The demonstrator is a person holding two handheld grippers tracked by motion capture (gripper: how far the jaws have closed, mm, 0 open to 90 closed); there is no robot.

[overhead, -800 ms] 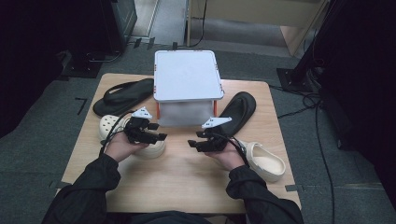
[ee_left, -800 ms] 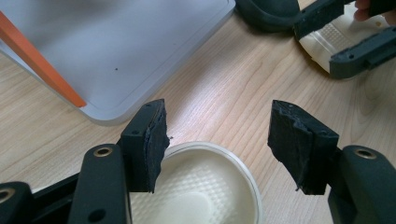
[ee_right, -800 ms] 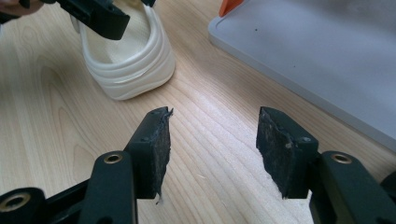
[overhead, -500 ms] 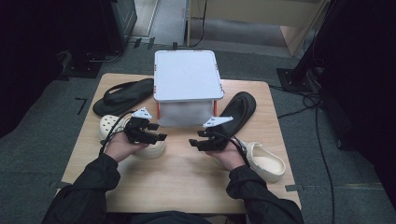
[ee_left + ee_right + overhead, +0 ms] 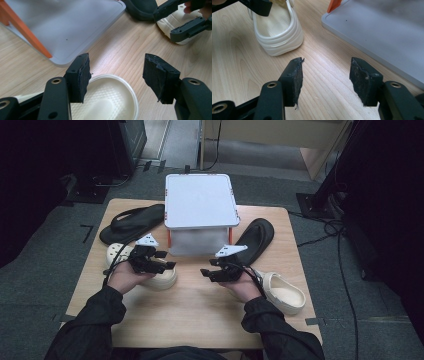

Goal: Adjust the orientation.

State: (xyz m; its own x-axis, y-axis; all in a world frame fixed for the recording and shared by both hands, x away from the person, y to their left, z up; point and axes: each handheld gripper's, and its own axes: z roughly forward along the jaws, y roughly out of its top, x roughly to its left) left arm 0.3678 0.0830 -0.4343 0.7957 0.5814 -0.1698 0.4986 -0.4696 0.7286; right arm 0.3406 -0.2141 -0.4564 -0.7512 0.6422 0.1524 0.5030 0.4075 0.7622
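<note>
We hold our left gripper [image 5: 161, 262] over the cream clog [image 5: 110, 100] at the left of the bench [image 5: 200, 305], its fingers [image 5: 81, 75] apart and empty. Our right gripper [image 5: 212, 271] hovers above bare wood, fingers [image 5: 294, 80] also apart, its own clog [image 5: 285, 292] just behind the hand. The glossy rim could slip from a shallow pinch, and the grey two-tier rack [image 5: 200, 200] stands near enough to bump.

light wooden table [image 5: 200, 310], white two-tier rack [image 5: 200, 200] ahead of the grippers, cream clogs [image 5: 282, 292] beside them, black sandals [image 5: 131, 222] flanking the rack
</note>
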